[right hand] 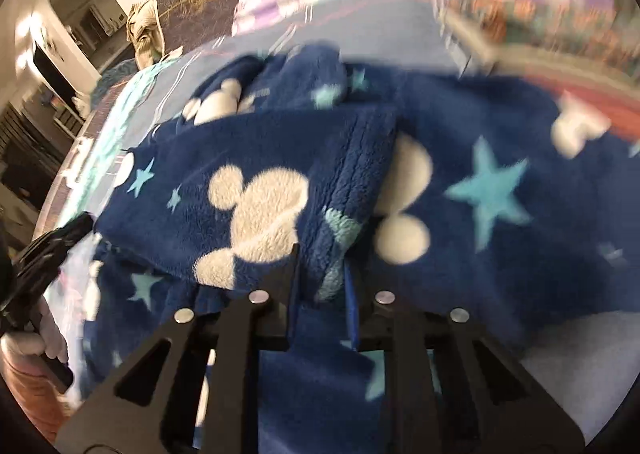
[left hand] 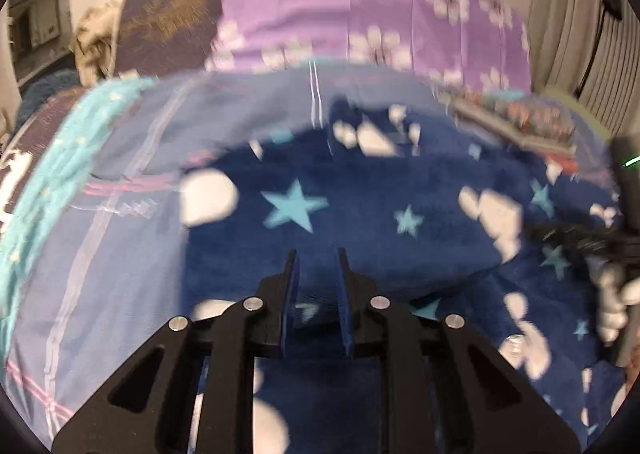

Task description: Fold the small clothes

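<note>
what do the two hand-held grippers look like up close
Both look alike. The left hand-held gripper and the right hand-held gripper have matte black angular frames with triangular cut-outs, round silver fasteners on the linkages, and two thin flat fingers with blue inner pads. No cables or markings show.

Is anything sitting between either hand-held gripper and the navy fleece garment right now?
Nothing visible. The left hand-held gripper has a fold of the navy fleece garment between its fingers, and the right hand-held gripper is shut on a layered edge of the fleece. Only the striped sheet lies around it.
</note>
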The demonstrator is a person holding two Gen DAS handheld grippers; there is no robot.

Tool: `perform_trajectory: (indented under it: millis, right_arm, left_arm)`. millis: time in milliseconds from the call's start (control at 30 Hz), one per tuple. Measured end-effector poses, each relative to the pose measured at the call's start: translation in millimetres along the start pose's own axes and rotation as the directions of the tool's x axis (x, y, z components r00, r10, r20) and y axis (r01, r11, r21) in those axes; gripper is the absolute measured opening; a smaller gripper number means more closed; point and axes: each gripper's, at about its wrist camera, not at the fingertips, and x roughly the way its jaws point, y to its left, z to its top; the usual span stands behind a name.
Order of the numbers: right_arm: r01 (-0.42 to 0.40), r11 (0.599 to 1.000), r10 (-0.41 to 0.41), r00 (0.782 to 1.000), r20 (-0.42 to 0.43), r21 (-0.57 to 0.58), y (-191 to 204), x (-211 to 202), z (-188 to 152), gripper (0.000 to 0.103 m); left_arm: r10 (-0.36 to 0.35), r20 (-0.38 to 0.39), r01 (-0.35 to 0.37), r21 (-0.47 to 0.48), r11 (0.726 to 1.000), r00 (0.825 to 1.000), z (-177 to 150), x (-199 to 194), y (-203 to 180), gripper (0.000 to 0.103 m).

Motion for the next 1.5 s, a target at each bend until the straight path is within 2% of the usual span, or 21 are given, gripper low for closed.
perform_trajectory:
  millis: [67,167,200,300,433,567,667,800,833,900,967,1000,1067,1133,1167,1200,1267,1300,1333,1433,1500]
  right_arm:
    - [0.024,1.0,-0.024,1.0,0.018,-0.016,-3,-11,-2,0.019]
    - [-0.011,1.0,0.012,0.996,-0.093,0.008,-16,8,-12,0.024]
    - [-0.028,0.999,0.03,0.996,-0.09,0.023,-23,11,-16,0.024]
    - [-0.049,0.995,0.052,0.998,-0.038,0.084,-32,-7,-17,0.027]
    - [0.0,0.998,-0.005,0.998,0.065,0.07,-49,-49,-25,0.032]
    - [0.064,0.979,-0.085,0.991,0.099,0.195,-107,-84,-46,0.033]
    - [0.092,0.921,-0.16,0.975,0.154,0.378,-169,-122,-71,0.036]
    - [0.075,0.789,-0.262,0.939,0.223,0.61,-246,-175,-109,0.047]
    - [0.07,0.762,-0.281,0.931,0.232,0.643,-260,-183,-116,0.05]
    - [0.072,0.707,-0.323,0.918,0.231,0.704,-290,-195,-127,0.058]
    - [0.063,0.651,-0.338,0.916,0.214,0.756,-312,-196,-133,0.059]
    - [0.033,0.628,-0.327,0.918,0.225,0.778,-323,-193,-134,0.059]
    - [-0.017,0.608,-0.317,0.912,0.262,0.793,-337,-190,-130,0.059]
    - [-0.02,0.611,-0.333,0.9,0.28,0.792,-344,-185,-119,0.057]
    - [0.005,0.605,-0.359,0.894,0.267,0.797,-348,-179,-111,0.044]
    - [0.015,0.593,-0.368,0.894,0.255,0.805,-353,-177,-108,0.026]
    - [-0.018,0.569,-0.346,0.902,0.26,0.822,-358,-169,-100,0.013]
    - [-0.056,0.571,-0.321,0.903,0.285,0.819,-359,-167,-94,0.011]
    - [-0.074,0.59,-0.308,0.9,0.309,0.804,-356,-167,-88,0.011]
    - [-0.096,0.705,-0.261,0.886,0.383,0.703,-318,-176,-63,0.01]
    - [-0.158,0.781,-0.161,0.884,0.439,0.604,-279,-177,-39,0.01]
  left_arm:
    - [0.011,-0.076,-0.013,-0.028,1.0,0.997,-11,30,2,0.02]
    - [-0.009,-0.039,0.007,-0.06,0.998,0.999,-19,34,5,0.021]
    - [-0.013,-0.039,0.01,-0.064,0.998,0.999,-18,33,6,0.021]
    - [-0.016,-0.038,0.014,-0.062,0.998,0.999,-19,34,7,0.021]
    - [-0.006,-0.041,0.004,-0.038,0.999,0.999,-14,29,-2,0.023]
    - [-0.156,0.004,0.156,0.017,0.988,0.988,0,8,-32,0.024]
    - [-0.221,0.009,0.22,0.078,0.972,0.975,10,7,-63,0.025]
    - [-0.284,-0.064,0.289,0.089,0.953,0.957,12,37,-99,0.026]
    - [-0.273,-0.098,0.282,0.093,0.955,0.957,8,49,-106,0.03]
    - [-0.214,-0.07,0.223,0.162,0.961,0.974,-3,62,-119,0.031]
    - [-0.179,-0.073,0.19,0.198,0.961,0.981,-3,59,-125,0.031]
    - [-0.17,-0.079,0.183,0.21,0.96,0.982,-2,58,-127,0.031]
    - [-0.166,-0.076,0.179,0.215,0.96,0.983,-3,59,-127,0.031]
    - [-0.162,-0.072,0.175,0.217,0.96,0.984,-4,58,-127,0.031]
    - [-0.161,-0.071,0.172,0.218,0.961,0.984,-4,58,-127,0.031]
    - [-0.161,-0.069,0.172,0.218,0.961,0.985,-3,57,-127,0.031]
    - [-0.165,-0.064,0.175,0.214,0.961,0.984,-3,58,-127,0.031]
    - [-0.168,-0.062,0.177,0.211,0.961,0.984,-4,58,-126,0.031]
    - [-0.172,-0.062,0.182,0.207,0.961,0.983,-4,58,-125,0.032]
    - [-0.188,-0.064,0.197,0.19,0.962,0.98,-3,59,-123,0.032]
    - [-0.197,-0.063,0.205,0.181,0.962,0.978,-3,60,-122,0.033]
